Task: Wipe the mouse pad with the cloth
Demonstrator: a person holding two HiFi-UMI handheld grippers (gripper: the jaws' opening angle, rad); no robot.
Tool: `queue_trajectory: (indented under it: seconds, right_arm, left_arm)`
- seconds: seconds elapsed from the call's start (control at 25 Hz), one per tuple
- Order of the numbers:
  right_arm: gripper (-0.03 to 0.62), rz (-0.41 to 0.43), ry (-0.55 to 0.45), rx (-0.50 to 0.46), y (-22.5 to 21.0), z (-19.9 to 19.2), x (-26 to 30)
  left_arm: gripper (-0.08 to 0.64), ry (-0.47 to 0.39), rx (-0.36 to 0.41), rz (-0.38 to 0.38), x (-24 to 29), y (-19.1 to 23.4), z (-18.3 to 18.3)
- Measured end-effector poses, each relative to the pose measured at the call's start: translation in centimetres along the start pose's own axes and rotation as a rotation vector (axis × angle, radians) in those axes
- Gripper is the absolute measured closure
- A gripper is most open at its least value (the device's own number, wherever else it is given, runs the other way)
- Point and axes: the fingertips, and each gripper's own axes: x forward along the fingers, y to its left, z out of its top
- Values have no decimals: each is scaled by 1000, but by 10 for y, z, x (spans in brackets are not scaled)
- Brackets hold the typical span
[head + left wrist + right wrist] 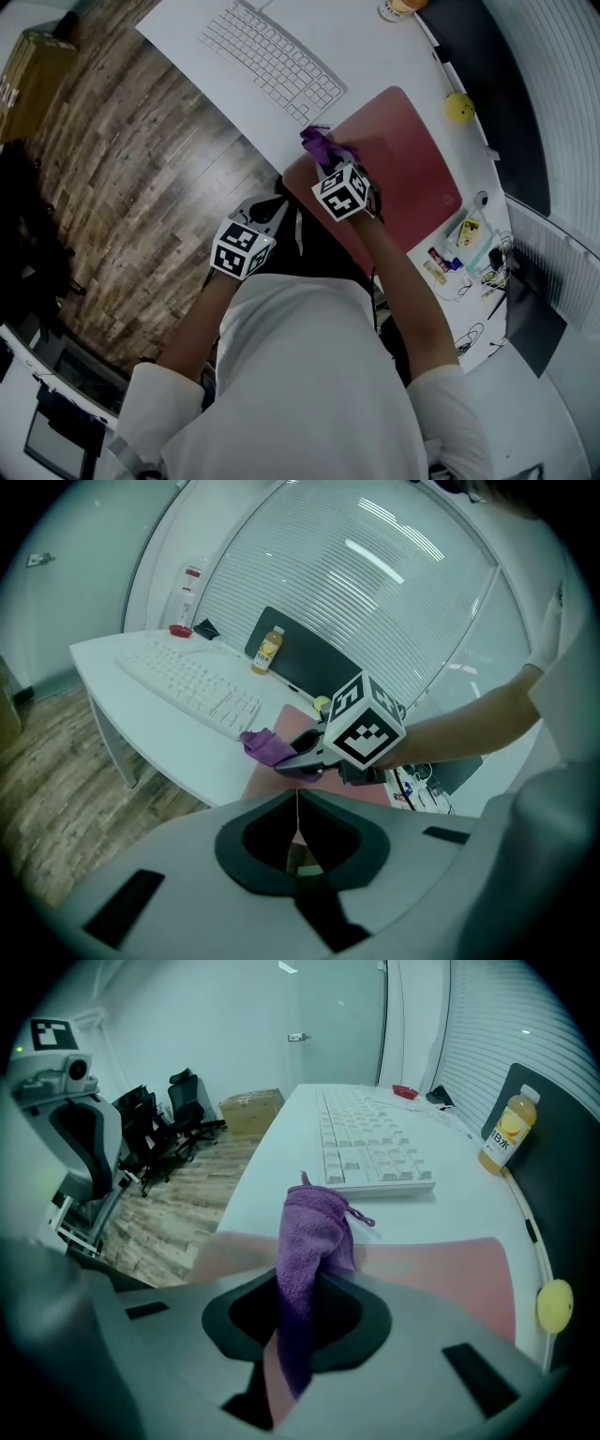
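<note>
A red mouse pad point(408, 178) lies on the white desk, to the right of the keyboard point(272, 61). My right gripper point(325, 161) is shut on a purple cloth point(316, 143) and hovers at the pad's near-left corner. In the right gripper view the cloth point(309, 1237) sticks up from between the jaws, over the pad point(441, 1265). My left gripper point(274, 210) stays off the desk edge near the person's body, shut with nothing in it. The left gripper view looks past its closed jaws point(297, 803) at the right gripper point(309, 754) and the cloth point(266, 746).
A white keyboard point(370, 1143) lies beyond the pad. A juice bottle point(506, 1129) and a yellow ball point(555, 1304) stand by the dark back panel. Small items and cables point(469, 253) lie right of the pad. Wooden floor point(122, 169) lies below the desk edge.
</note>
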Motion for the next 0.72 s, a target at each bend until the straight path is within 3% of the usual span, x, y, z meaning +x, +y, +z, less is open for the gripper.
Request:
queue_trajectory:
  seconds: [0.72]
  right_arm:
    - [517, 262, -40, 110, 125, -7, -3]
  left_arm:
    - [540, -15, 16, 39, -38, -3, -18]
